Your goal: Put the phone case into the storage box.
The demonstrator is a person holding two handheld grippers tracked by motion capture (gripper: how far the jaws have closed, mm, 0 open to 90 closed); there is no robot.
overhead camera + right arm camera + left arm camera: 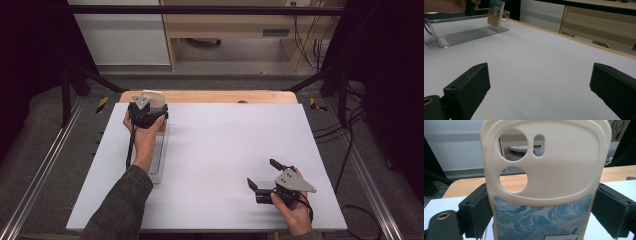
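Phone case (544,182), cream with a blue swirl print, stands upright, clamped by its two side edges between the left gripper (145,112) fingers (477,212). It hangs over the far end of a clear plastic tray (461,35) at the counter's (225,145) far left. Right gripper (267,175) rests near right, fingers (469,86) wide apart, holding nothing.

White tabletop (225,150) — wooden edge (225,96)
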